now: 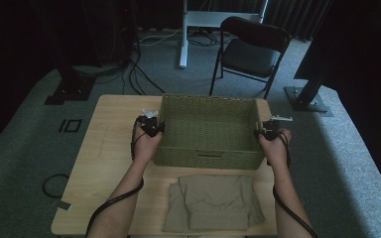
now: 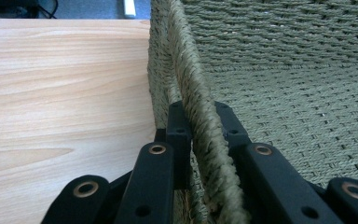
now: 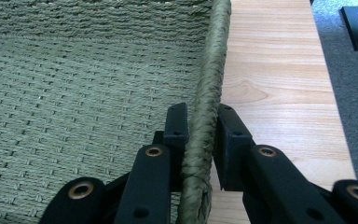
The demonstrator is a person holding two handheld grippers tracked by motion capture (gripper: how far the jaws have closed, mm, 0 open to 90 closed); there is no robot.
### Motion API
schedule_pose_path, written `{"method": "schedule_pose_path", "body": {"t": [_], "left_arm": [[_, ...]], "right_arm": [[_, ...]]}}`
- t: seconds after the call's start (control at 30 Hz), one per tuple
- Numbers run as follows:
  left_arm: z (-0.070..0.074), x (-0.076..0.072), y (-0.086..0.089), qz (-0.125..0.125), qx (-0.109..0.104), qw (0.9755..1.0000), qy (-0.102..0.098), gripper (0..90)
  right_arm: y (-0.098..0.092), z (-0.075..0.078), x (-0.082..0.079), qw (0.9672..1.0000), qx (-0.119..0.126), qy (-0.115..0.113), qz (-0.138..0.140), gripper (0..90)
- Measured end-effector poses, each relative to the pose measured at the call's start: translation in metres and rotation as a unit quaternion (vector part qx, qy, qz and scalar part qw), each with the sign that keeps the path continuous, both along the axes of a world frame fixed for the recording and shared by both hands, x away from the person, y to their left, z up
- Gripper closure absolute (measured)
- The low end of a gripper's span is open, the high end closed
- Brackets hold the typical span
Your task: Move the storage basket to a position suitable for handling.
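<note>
1. Left gripper (image 1: 155,127) pinches the left wall of the woven basket (image 1: 206,130); in the left gripper view the jaws of the left gripper (image 2: 199,122) sit one inside and one outside the braided rim, pressed on it.
2. Right gripper (image 1: 261,132) pinches the basket's right wall the same way; in the right gripper view the right gripper (image 3: 201,122) clamps the rim, with the basket (image 3: 84,79) inside on one side and the table (image 3: 275,74) on the other.
3. Table (image 1: 109,148): light wood, carries everything.
4. Basket: green woven, rectangular, open top, sits at the table's far middle, between both hands; a handle slot shows in its near wall.
5. Folded cloth (image 1: 213,202): beige, lies flat on the table just in front of the basket, near the front edge, between the forearms.
6. Folding chair (image 1: 250,52): dark, on the floor beyond the table.
7. Cables trail from both grippers along the forearms.
</note>
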State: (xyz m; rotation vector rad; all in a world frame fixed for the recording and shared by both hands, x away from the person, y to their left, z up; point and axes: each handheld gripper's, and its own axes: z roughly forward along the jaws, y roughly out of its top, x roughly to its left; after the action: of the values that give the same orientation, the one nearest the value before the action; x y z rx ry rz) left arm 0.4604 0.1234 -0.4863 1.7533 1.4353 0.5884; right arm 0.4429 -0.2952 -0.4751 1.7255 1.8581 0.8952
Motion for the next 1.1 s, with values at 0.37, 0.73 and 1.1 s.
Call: {"method": "schedule_pose_path", "body": {"t": [0.37,0.73,1.1], "left_arm": [[0.000,0.007,-0.020,-0.008,0.004,1.0000,0.002,80.3],[0.001,0.014,-0.034,-0.016,0.006,0.9998,0.001,79.4],[0.001,0.020,-0.038,-0.023,0.014,0.9996,0.003,79.4]], "right_arm": [[-0.019,0.000,0.001,0.9999,-0.005,0.002,-0.011,75.7],[-0.034,0.000,0.004,0.9997,0.003,0.005,-0.023,73.6],[-0.038,0.000,0.007,0.9996,0.006,0.009,-0.028,74.0]]}}
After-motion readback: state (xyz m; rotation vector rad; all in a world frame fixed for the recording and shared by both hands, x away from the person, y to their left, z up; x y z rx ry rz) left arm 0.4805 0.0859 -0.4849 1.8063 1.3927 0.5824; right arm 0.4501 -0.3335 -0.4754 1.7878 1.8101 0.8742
